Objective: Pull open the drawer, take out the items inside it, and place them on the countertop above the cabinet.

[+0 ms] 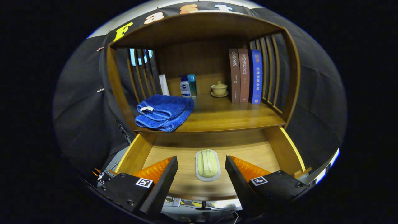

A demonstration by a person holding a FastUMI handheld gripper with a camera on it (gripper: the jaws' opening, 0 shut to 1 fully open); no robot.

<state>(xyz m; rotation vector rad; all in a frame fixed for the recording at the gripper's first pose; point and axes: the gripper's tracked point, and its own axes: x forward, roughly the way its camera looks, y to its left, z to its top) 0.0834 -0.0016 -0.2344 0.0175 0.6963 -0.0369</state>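
Gripper (201,174) fingers spread wide — soap dish (207,165) between them in the open drawer (289,149).

The wooden countertop (224,119) holds a folded blue towel (164,112), two bottles (188,86), a small lidded cup (219,89) and three standing books (245,75). The open drawer (248,149) below holds a soap dish (207,165).

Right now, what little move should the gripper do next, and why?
Probably ease the gripper straight down around the soap bar. The drawer is already open, the bar on its pale dish lies between the open fingers, untouched, and the countertop above has bare room beside the blue towel.
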